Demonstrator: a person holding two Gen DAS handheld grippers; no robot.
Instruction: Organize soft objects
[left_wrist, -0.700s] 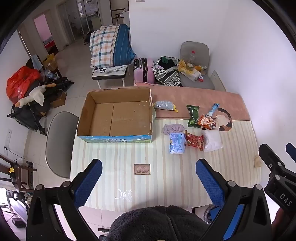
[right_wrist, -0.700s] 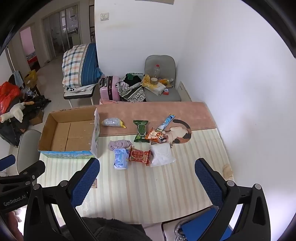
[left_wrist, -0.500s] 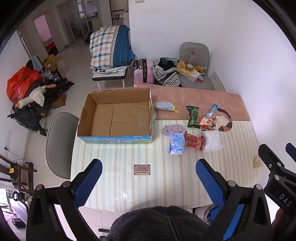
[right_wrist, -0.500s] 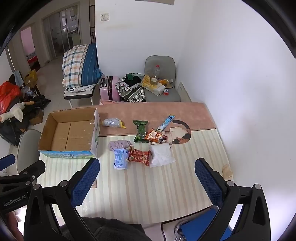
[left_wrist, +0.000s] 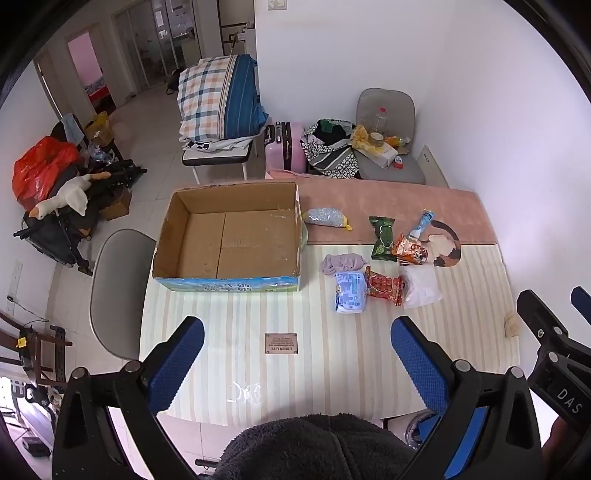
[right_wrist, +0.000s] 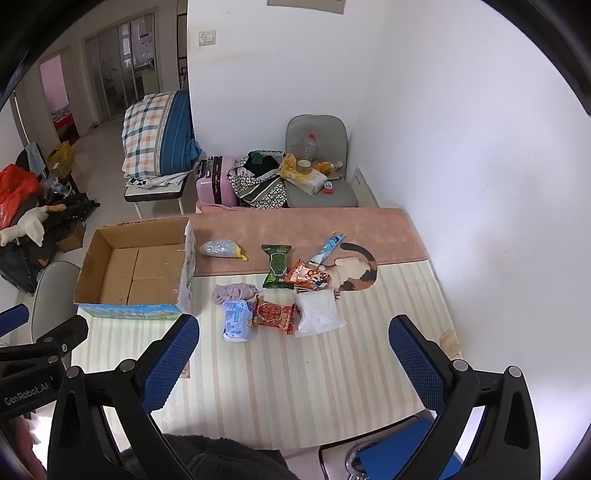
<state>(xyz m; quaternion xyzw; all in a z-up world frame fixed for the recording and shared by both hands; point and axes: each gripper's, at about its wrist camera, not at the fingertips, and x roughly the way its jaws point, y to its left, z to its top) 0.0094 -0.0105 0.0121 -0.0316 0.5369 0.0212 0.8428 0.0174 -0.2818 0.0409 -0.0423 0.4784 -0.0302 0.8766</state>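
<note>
An open empty cardboard box (left_wrist: 229, 236) (right_wrist: 136, 269) stands at the table's left. To its right lie several soft items: a lilac cloth (left_wrist: 343, 263) (right_wrist: 234, 291), a light blue pack (left_wrist: 349, 291) (right_wrist: 237, 319), a red snack bag (left_wrist: 384, 286) (right_wrist: 274, 314), a white pouch (left_wrist: 421, 287) (right_wrist: 318, 312), a green packet (left_wrist: 383, 238) (right_wrist: 277, 264), an orange bag (left_wrist: 410, 251) (right_wrist: 306, 277), a blue tube (left_wrist: 421, 223) (right_wrist: 328, 247) and a grey glittery pouch (left_wrist: 325, 218) (right_wrist: 221, 248). My left gripper (left_wrist: 297, 363) and right gripper (right_wrist: 293, 360) are open and empty, high above the table's near edge.
The table (left_wrist: 332, 354) has a striped cloth and a pink mat (left_wrist: 388, 206) at the back. A grey chair (left_wrist: 118, 288) stands at its left. Behind are a pink suitcase (left_wrist: 284, 147), a bedding pile (left_wrist: 218, 99) and a cluttered chair (left_wrist: 384, 147). A white wall is on the right.
</note>
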